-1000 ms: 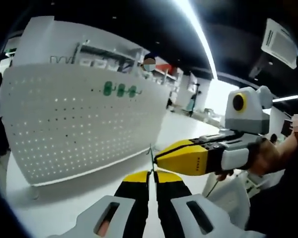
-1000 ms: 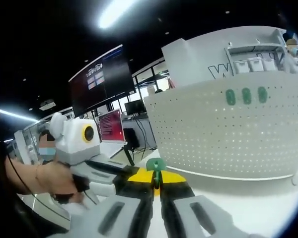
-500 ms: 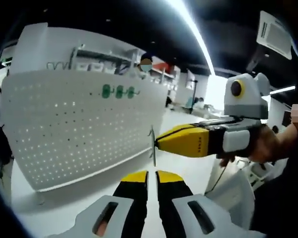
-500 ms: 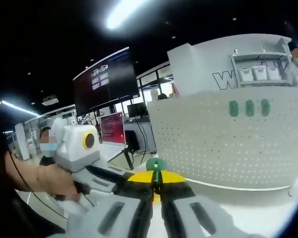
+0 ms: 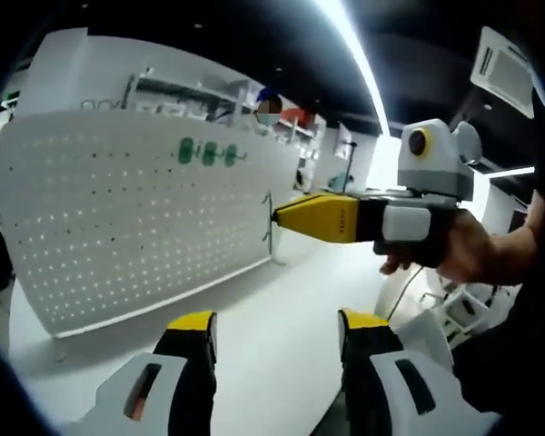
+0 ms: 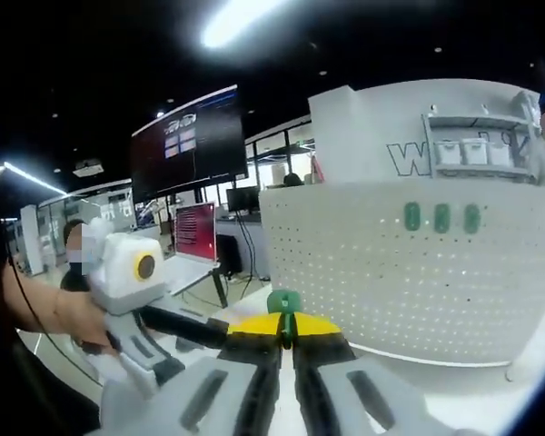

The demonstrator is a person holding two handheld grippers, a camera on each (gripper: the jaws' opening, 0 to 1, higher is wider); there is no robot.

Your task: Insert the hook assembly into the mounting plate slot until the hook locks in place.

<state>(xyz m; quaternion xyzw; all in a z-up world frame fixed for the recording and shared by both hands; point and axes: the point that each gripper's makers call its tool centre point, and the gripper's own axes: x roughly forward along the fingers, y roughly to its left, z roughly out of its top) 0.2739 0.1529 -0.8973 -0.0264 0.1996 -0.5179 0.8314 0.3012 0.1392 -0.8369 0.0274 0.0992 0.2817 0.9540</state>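
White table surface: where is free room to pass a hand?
Free: the white tabletop between the white perforated pegboard and the open left tongs. Crowded: beside the right tongs holding the green-capped hook.

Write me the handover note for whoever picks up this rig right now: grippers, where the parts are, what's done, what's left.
Left gripper: jaws open, holding nothing.
Right gripper: jaws shut on the hook assembly, its green head poking above the tips; from the left gripper view the thin metal hook sticks out at the tip.
White pegboard stands upright on the table, with three green pieces already near its top.
Done: hook sits in the right gripper alone.
Left: bring it to the board, insert until it locks.
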